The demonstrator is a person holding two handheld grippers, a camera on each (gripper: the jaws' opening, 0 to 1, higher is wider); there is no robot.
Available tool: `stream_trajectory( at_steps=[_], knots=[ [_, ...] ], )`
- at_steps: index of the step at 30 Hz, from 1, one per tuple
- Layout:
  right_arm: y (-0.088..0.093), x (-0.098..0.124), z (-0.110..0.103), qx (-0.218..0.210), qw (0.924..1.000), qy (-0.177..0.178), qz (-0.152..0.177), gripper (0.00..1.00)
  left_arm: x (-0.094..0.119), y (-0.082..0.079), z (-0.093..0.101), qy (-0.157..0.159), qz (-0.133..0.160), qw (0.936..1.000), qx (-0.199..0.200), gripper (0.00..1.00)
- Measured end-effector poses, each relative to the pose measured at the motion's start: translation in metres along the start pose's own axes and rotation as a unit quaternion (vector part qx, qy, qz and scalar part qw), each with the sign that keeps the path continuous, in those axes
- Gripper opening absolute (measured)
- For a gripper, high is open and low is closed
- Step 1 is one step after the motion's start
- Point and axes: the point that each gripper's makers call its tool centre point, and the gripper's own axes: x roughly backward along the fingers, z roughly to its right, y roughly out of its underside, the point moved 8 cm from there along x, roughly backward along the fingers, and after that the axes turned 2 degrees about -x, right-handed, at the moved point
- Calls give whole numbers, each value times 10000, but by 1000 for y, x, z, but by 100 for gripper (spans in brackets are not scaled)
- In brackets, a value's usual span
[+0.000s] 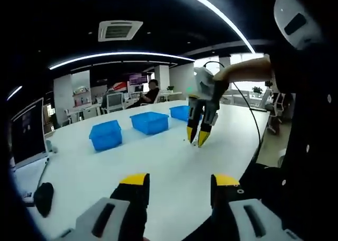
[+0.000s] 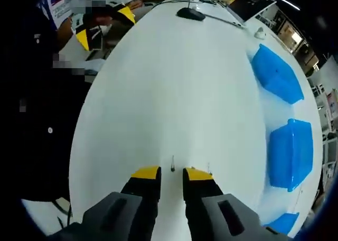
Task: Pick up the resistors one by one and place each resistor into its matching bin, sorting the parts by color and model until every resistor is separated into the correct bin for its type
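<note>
- Resistors are lying loose on the white table point(image 2: 174, 93): one thin resistor point(image 2: 172, 164) is sitting just ahead of the right gripper point(image 2: 171, 174), in line with the gap between its yellow-tipped jaws, and another resistor point(image 2: 208, 168) is lying just beside the right-hand jaw tip.
- The right gripper is standing released, its jaws a narrow gap apart and holding nothing; in the left gripper view it point(image 1: 198, 137) is pointing down at the table with its tips close to the surface.
- The left gripper point(image 1: 179, 180) is hovering released too, jaws set wide apart and empty.
- Three blue bins are sitting in a row on the table: the near bin point(image 1: 106, 135), the middle bin point(image 1: 150, 122) and the far bin point(image 1: 180, 112).
- A poster is showing at the top left of the right gripper view, its writing too blurred to read.
- A seated person point(image 1: 149, 92) is showing beyond the table.
</note>
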Motion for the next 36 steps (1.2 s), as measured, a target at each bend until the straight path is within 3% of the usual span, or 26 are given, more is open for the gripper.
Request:
stream_trajectory(
  at_steps=[13,24,26,30,33,36],
  knots=[
    [-2,-3,1,-104,9999,-53,-42,5,0,1,-2,-54,-14,10000,43,46],
    [1,1,-5,-37,10000,16,43,5,-2,-5,-1,-27,79,9999,62,45],
    [3,5,-6,-104,9998,45,173,5,-2,-6,-1,-40,108,9999,88,45],
    [10,27,-6,-519,9953,309,763,5,-4,-10,-3,-70,156,9998,85,45],
    [19,49,-8,-929,9850,582,1332,5,-6,-13,-7,-64,204,9997,89,46],
    [31,71,-12,-1324,9673,949,1942,5,-8,-17,-10,-61,304,9994,178,46]
  ],
)
